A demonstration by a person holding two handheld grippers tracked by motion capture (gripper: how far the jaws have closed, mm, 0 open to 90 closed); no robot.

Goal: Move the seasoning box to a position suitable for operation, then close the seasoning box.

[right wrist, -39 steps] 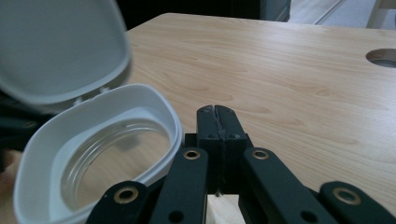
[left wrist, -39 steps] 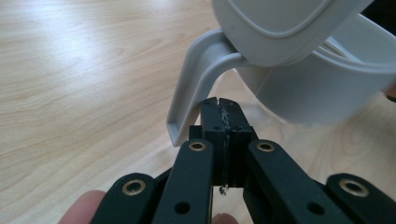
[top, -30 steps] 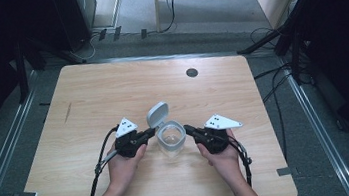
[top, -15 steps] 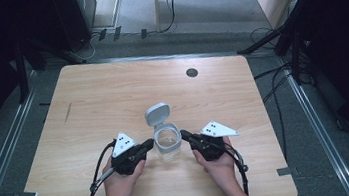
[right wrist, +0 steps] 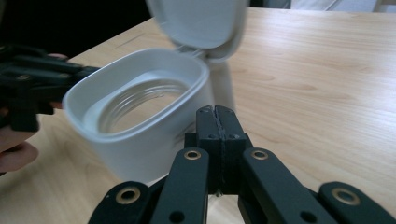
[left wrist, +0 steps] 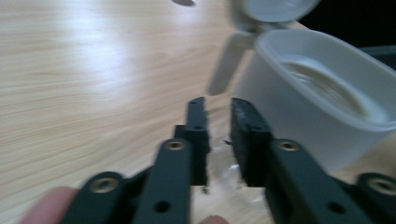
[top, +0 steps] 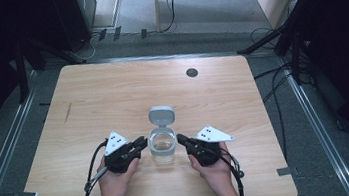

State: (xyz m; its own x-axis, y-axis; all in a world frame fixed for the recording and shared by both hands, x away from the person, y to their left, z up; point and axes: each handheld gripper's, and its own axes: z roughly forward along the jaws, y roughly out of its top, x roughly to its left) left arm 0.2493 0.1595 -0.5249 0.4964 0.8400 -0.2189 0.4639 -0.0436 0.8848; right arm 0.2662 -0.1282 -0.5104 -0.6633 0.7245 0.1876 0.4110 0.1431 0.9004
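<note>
A translucent white container point(top: 163, 148) stands on the wooden table point(top: 112, 95) near its front edge. Its hinged lid point(top: 161, 115) is flipped open toward the far side. The inside looks empty, with ring marks on its floor point(right wrist: 140, 105). My left gripper point(top: 142, 142) lies just left of the container point(left wrist: 299, 112), its jaws a narrow gap apart with nothing between the fingertips point(left wrist: 217, 105). My right gripper point(top: 180, 138) lies just right of the container point(right wrist: 140, 121), its jaws pressed together and empty point(right wrist: 216, 112). The left gripper point(right wrist: 28, 88) shows beyond the container in the right gripper view.
A dark round cable hole point(top: 191, 72) sits in the table toward the far edge. Bare wood stretches to the left, right and far side of the container. Black cables point(top: 91, 178) trail from both grippers over the table's front edge.
The container and both grippers have shifted a little toward the near edge of the table. The lid now points straight back instead of slanting right.
</note>
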